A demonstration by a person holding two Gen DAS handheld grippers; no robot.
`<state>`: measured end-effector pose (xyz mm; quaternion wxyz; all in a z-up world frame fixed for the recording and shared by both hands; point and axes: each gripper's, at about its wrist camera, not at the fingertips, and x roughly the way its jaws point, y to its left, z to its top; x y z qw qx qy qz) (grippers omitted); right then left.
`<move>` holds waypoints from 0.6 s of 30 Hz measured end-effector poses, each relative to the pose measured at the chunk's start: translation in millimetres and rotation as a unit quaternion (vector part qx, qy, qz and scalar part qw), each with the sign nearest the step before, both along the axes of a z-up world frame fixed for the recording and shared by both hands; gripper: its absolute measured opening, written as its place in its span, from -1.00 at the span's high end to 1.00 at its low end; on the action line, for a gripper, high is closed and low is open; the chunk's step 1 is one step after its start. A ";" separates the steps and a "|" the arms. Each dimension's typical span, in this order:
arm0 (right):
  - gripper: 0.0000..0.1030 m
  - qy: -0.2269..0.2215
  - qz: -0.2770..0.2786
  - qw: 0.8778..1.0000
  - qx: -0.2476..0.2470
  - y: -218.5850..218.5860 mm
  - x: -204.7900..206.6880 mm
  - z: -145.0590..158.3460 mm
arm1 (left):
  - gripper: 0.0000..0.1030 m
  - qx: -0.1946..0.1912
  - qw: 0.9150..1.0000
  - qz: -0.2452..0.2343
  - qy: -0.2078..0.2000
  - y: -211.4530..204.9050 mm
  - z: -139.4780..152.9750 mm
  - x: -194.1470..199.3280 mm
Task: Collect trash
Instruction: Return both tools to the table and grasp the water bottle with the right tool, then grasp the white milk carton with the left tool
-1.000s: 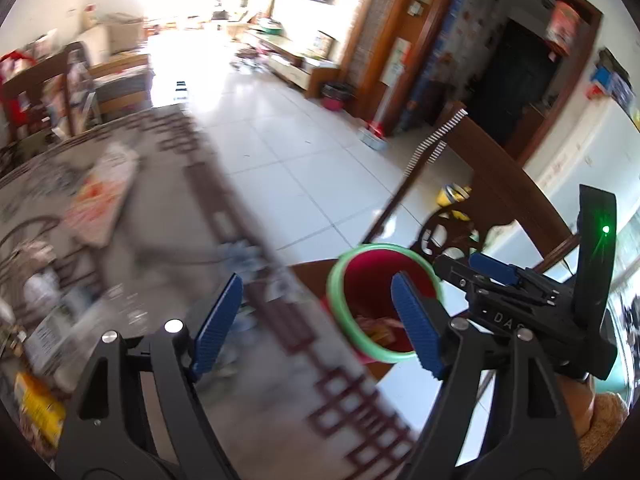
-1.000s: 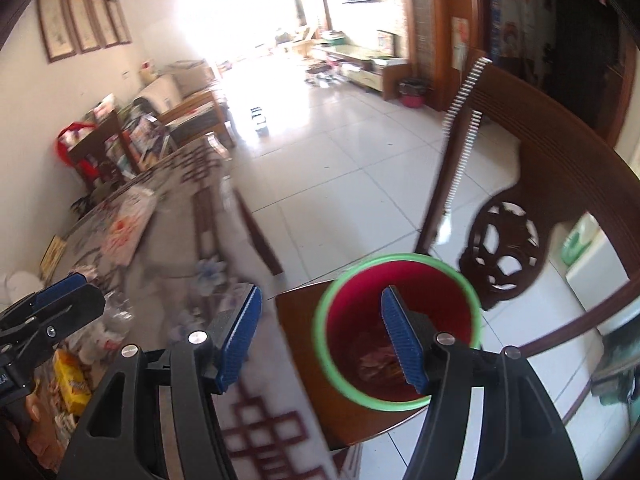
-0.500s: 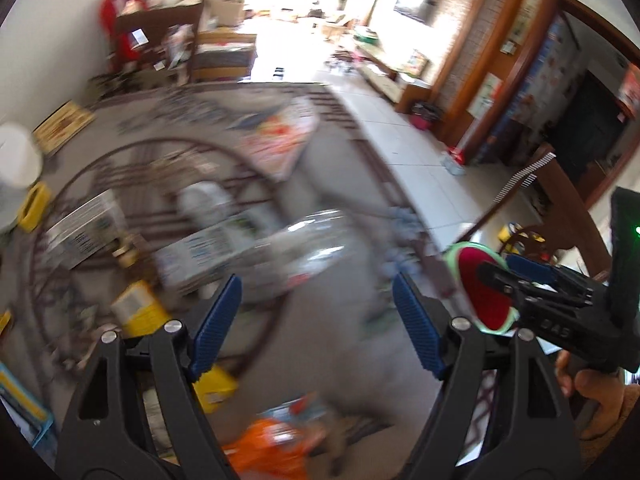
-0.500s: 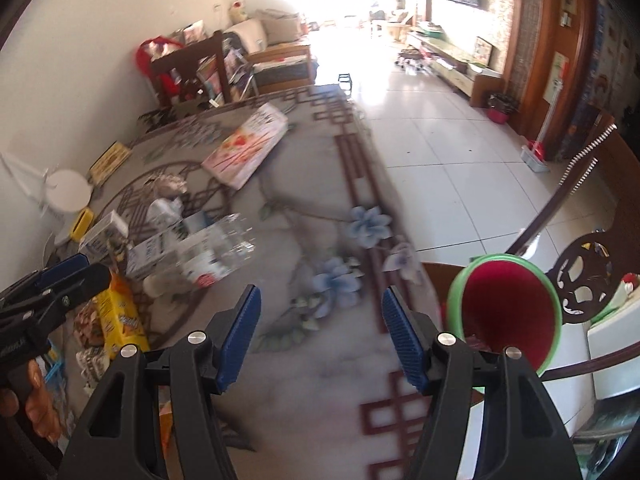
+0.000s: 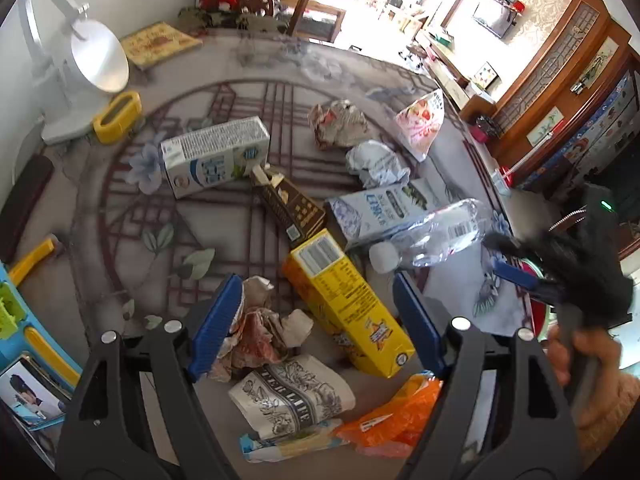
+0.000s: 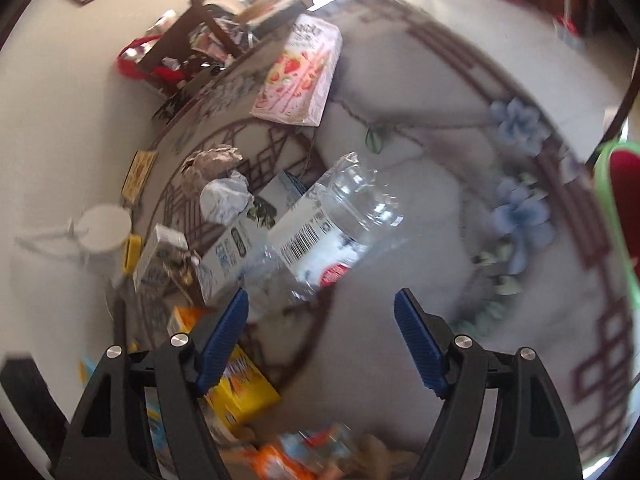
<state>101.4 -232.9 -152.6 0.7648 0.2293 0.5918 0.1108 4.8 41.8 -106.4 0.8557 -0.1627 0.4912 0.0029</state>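
The left claw (image 5: 318,320) stood wide open above the worktop (image 5: 224,232) and held nothing. Between its blue pads lay the lower end of a yellow carton (image 5: 346,306) and beside it a crumpled brown paper (image 5: 260,332); the pads did not press on either of them. Just in front of the claw lay a printed paper bag (image 5: 294,398) and an orange plastic bag (image 5: 394,414).

Farther on the worktop lay more trash: a white and blue milk carton (image 5: 214,156), a dark brown carton (image 5: 290,208), a second blue and white carton (image 5: 380,208), a clear plastic bottle (image 5: 436,234) with a white cap, a crumpled white paper (image 5: 376,162) and a crumpled grey-brown wrapper (image 5: 340,124). A pink strawberry box (image 5: 420,120) lay near the far edge.

The right claw (image 6: 322,340) was opening its jaws, and nothing was between them. In the right wrist view, which was blurred, the clear plastic bottle lay just ahead of its left pad, partly on the blue and white carton. The red bin with a green rim (image 6: 618,208) was at the right edge of that view, beyond the edge of the worktop. In the left wrist view the right claw appeared as a dark blurred shape at the right, held by a hand (image 5: 580,356).
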 end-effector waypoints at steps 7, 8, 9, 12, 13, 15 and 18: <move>-0.43 0.067 -0.103 0.992 0.036 10.1 34.3 -41.1 | -0.46 -0.019 1.000 -0.020 0.012 7.3 -13.2 12.3; -0.43 0.069 -0.109 0.991 0.039 10.8 37.3 -42.1 | -0.46 -0.015 1.000 -0.027 0.008 7.1 -12.0 18.4; -0.43 0.072 -0.113 0.990 0.042 10.5 40.1 -43.9 | -0.46 -0.012 0.999 -0.035 0.005 7.6 -11.5 25.2; -0.32 0.072 -0.107 0.991 0.039 15.3 49.3 -45.3 | -0.46 0.004 0.997 -0.079 0.000 1.7 -9.7 51.0; -0.29 0.065 -0.098 0.992 0.036 17.2 52.0 -44.3 | -0.46 0.010 0.996 -0.094 -0.002 -1.8 -8.8 58.3; -0.26 0.061 -0.081 0.994 0.034 18.2 54.7 -42.5 | -0.50 0.021 0.991 -0.129 -0.002 -10.3 -10.6 76.5; -0.25 0.049 -0.059 0.996 0.033 15.6 53.6 -38.0 | -0.51 0.013 0.983 -0.179 0.023 -23.5 -23.5 102.7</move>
